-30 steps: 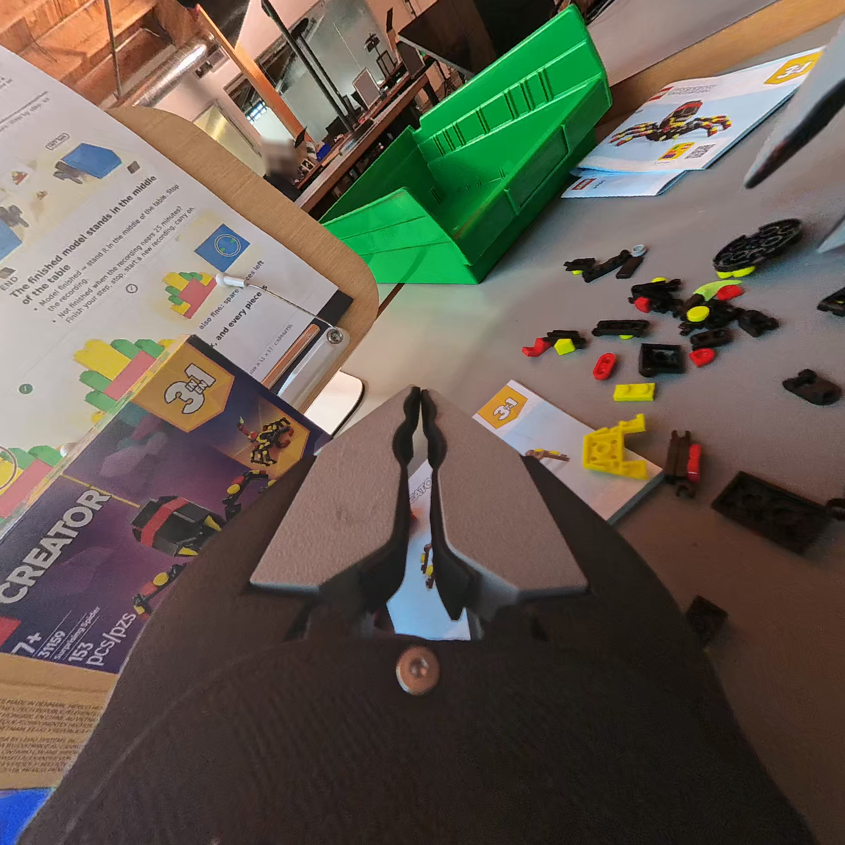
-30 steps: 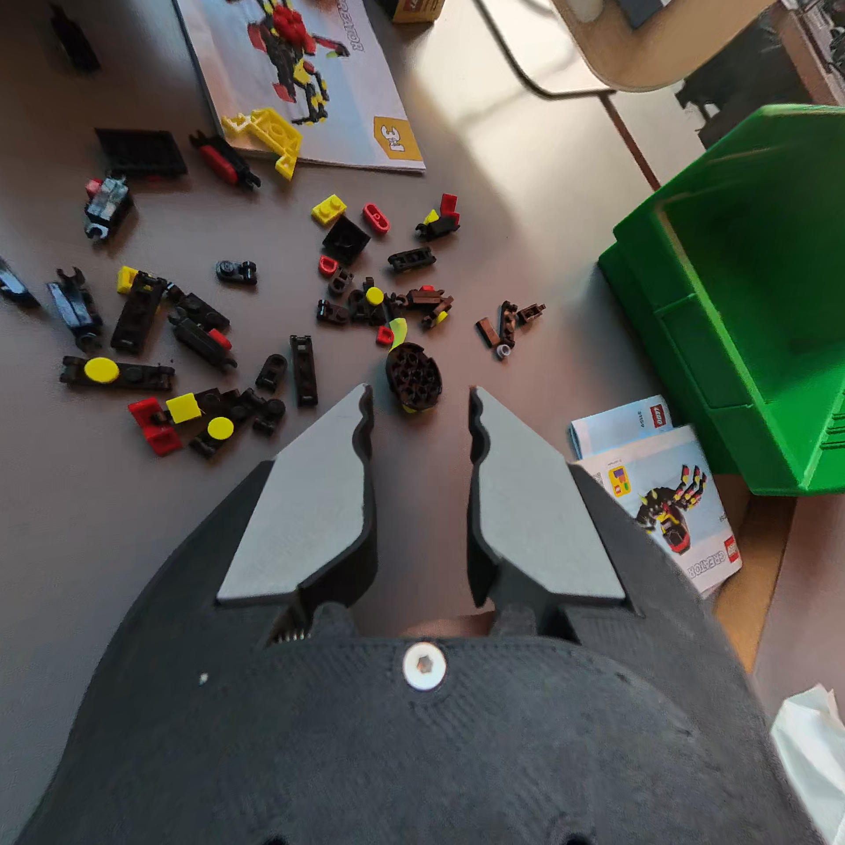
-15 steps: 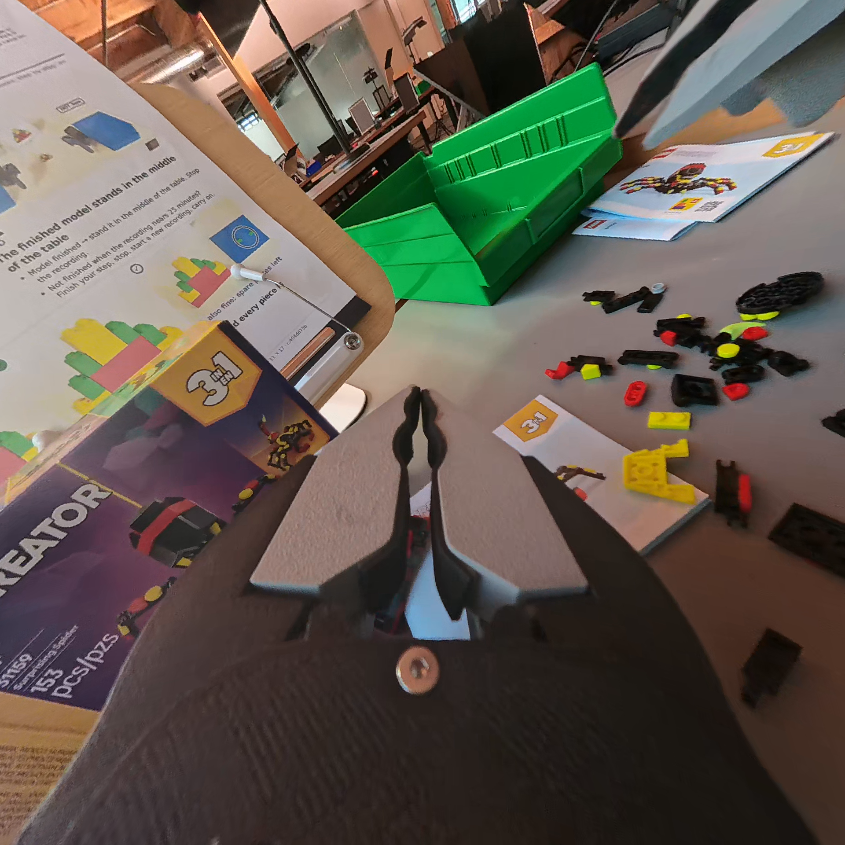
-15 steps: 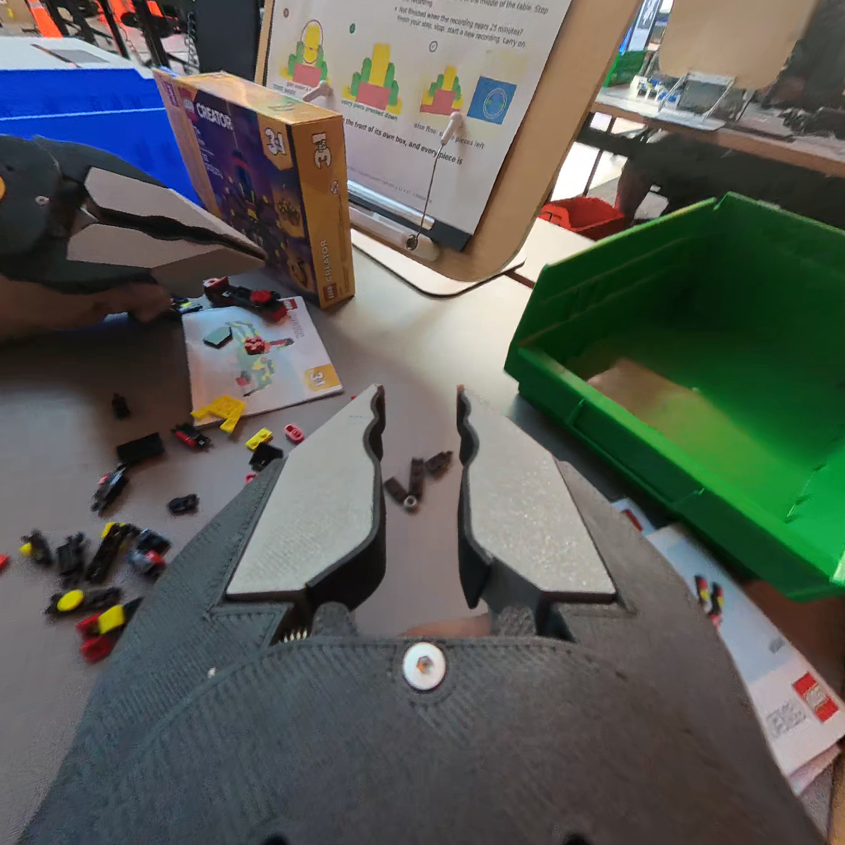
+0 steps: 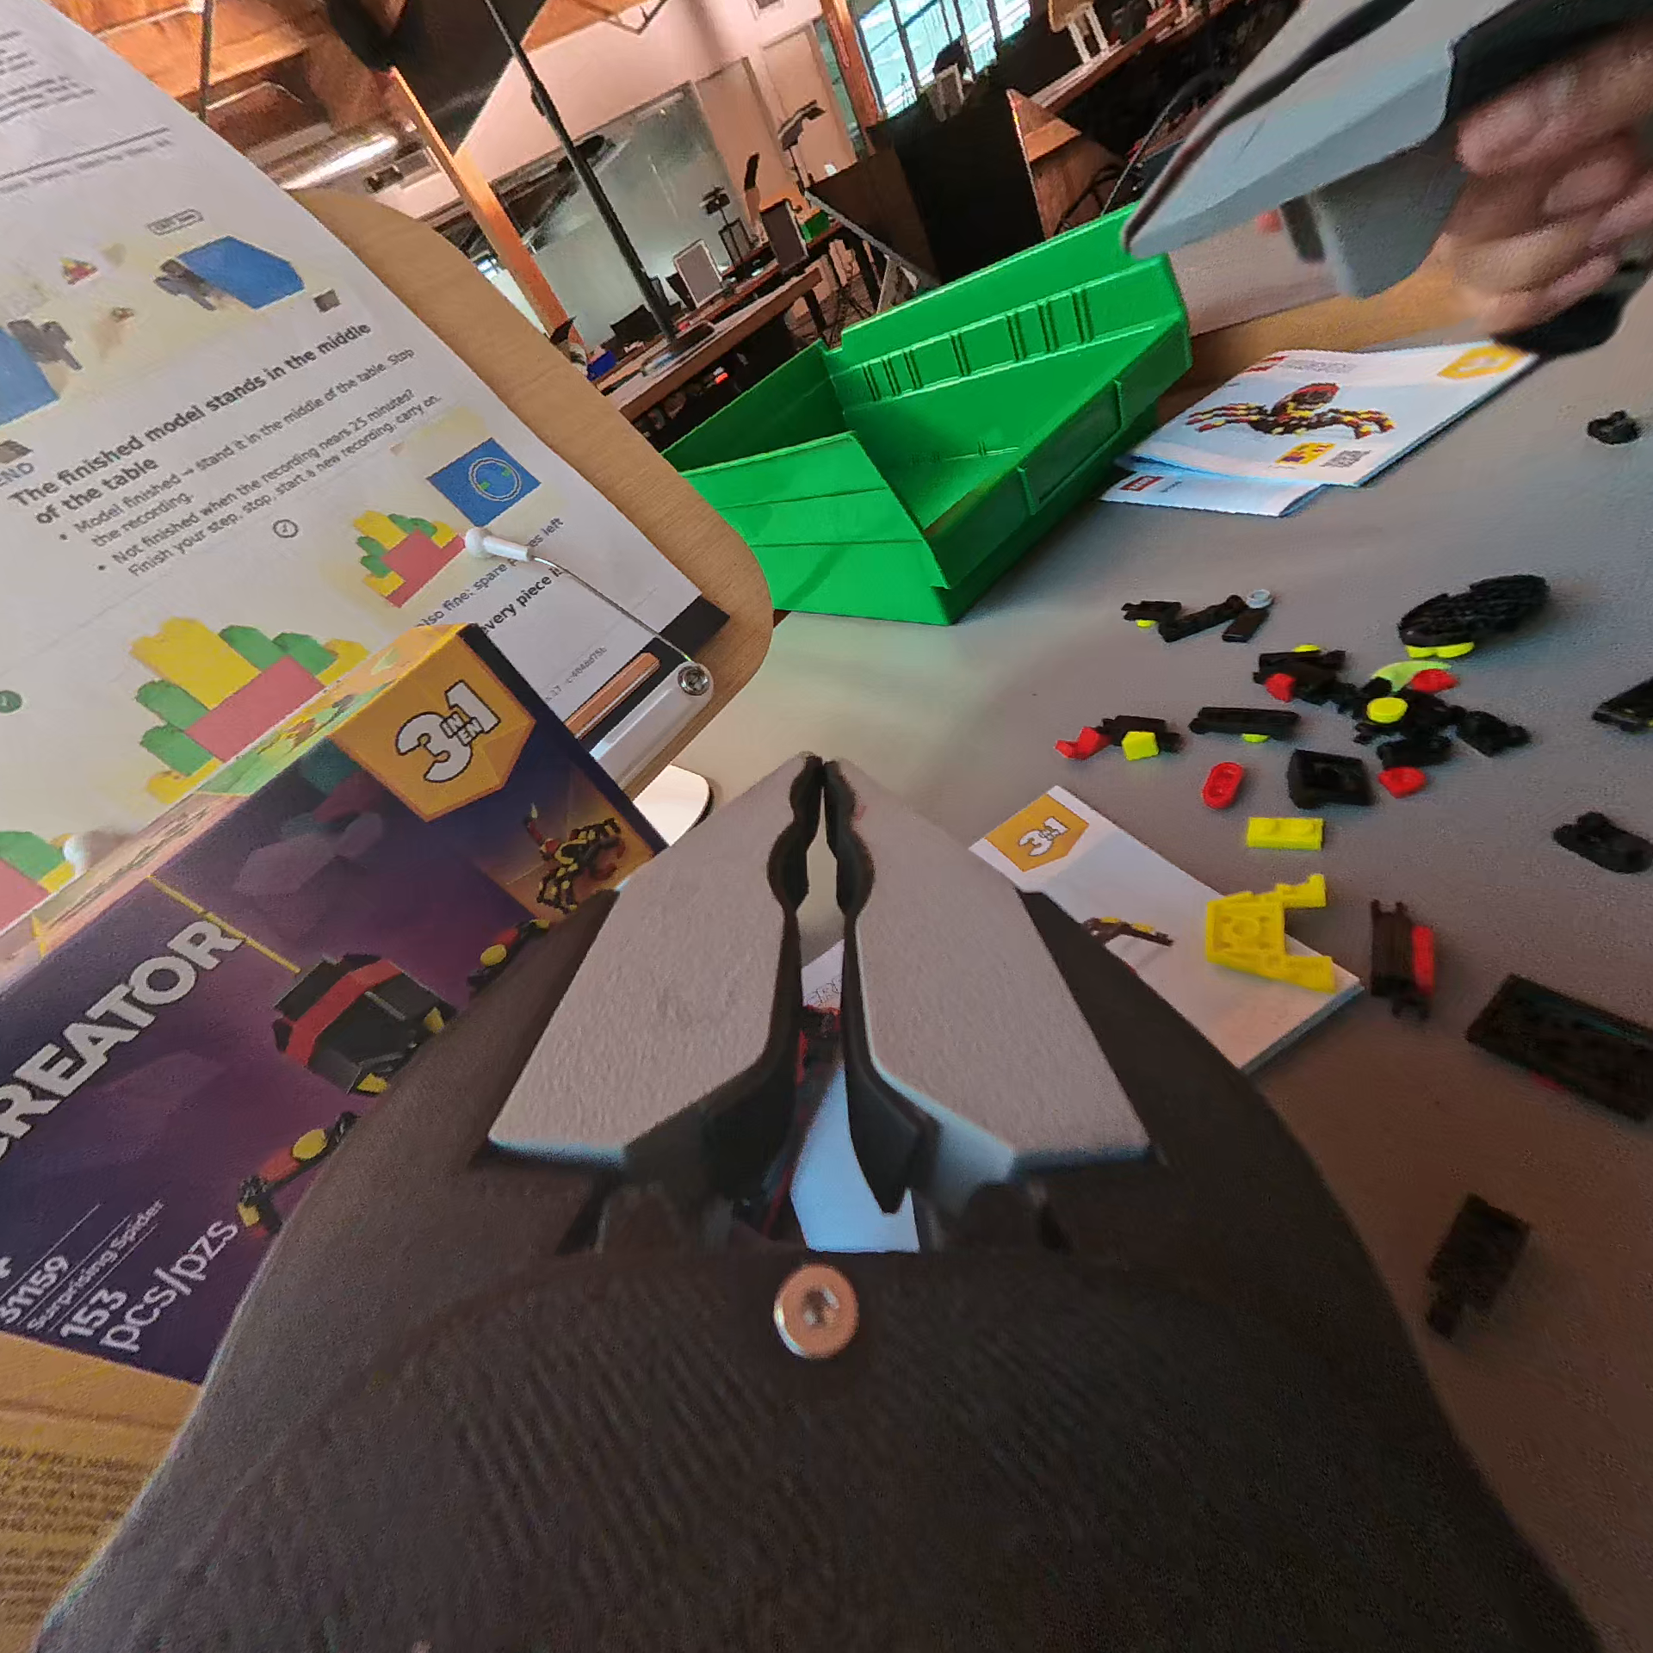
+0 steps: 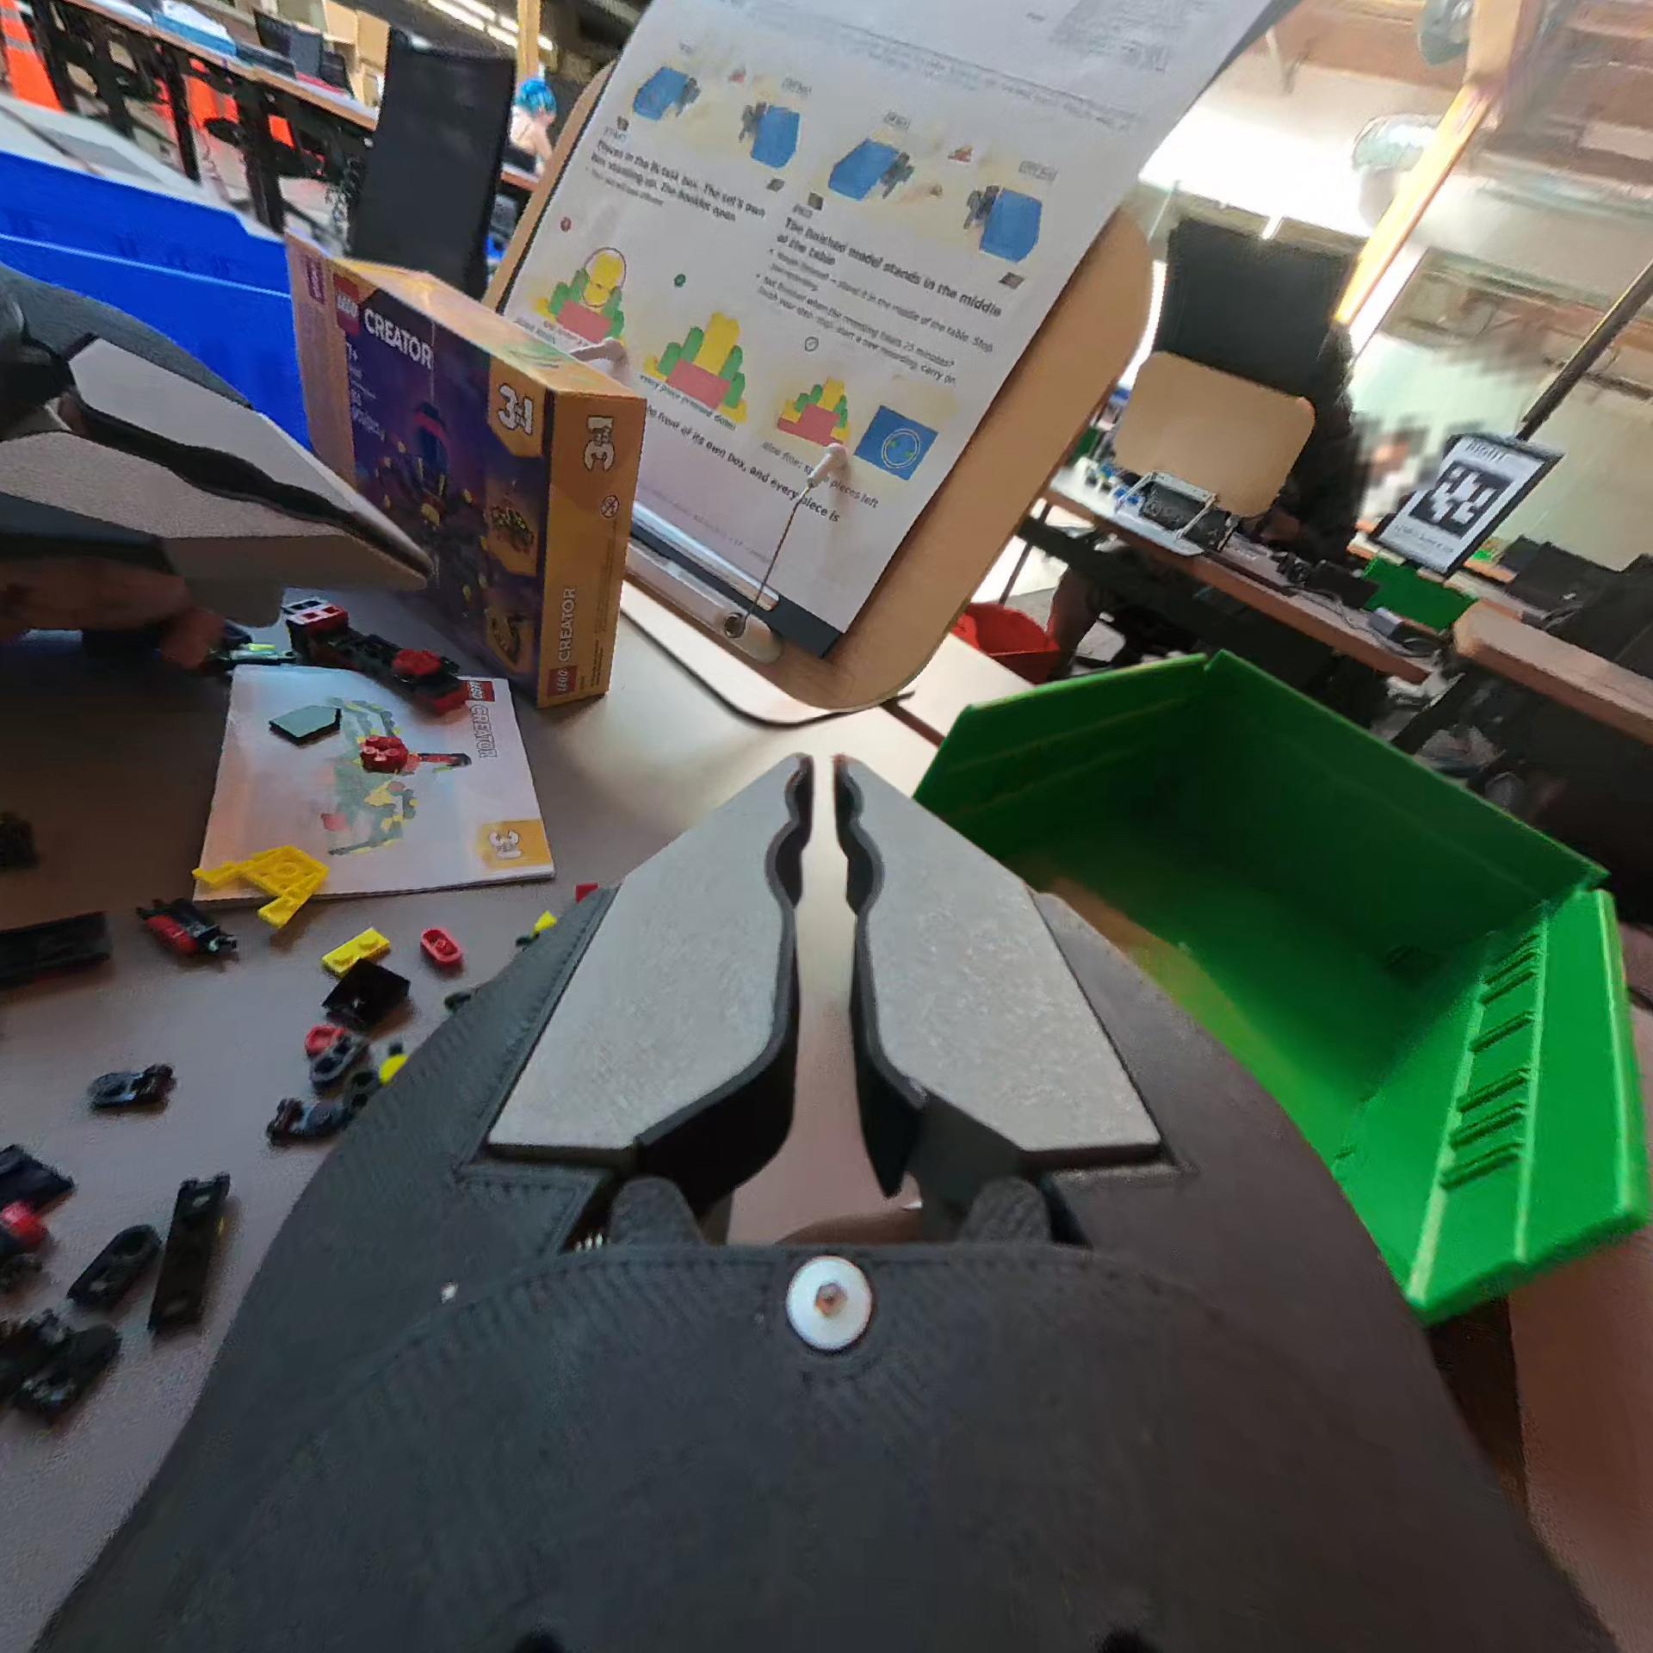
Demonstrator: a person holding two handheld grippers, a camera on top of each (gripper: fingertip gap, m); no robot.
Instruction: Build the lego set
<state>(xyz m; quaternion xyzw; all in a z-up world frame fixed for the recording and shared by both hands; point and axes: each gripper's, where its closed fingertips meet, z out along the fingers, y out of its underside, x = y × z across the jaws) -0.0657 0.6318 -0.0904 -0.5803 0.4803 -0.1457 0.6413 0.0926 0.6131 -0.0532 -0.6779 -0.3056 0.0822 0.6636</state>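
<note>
Holding the left gripper (image 5: 823, 787) low over the near left of the grey worktop (image 5: 894, 698), fingers pressed tip to tip with nothing between the tips. Just under it, on the far edge of a printed booklet (image 6: 376, 805), a black-and-red lego assembly (image 6: 376, 648); cannot tell whether gripped or only lying there. Holding the right gripper (image 6: 823, 769) above the worktop's right side, fingers almost together with a thin slit left at the tips, empty. On the booklet's near corner, a yellow wedge plate (image 6: 268, 877) and a yellow badge. To the left, standing upright, the purple-and-yellow set box (image 6: 465, 465), carrying a brand logo, a number badge and a piece count. Behind the box, propped on a wooden stand, a sheet of printed instructions (image 6: 805, 268) with brick pictures. To the right, a green bin (image 6: 1252, 894), and beside it two more booklets (image 5: 1297, 420). Across the near worktop, scattered black, red and yellow pieces (image 5: 1324, 716).
</note>
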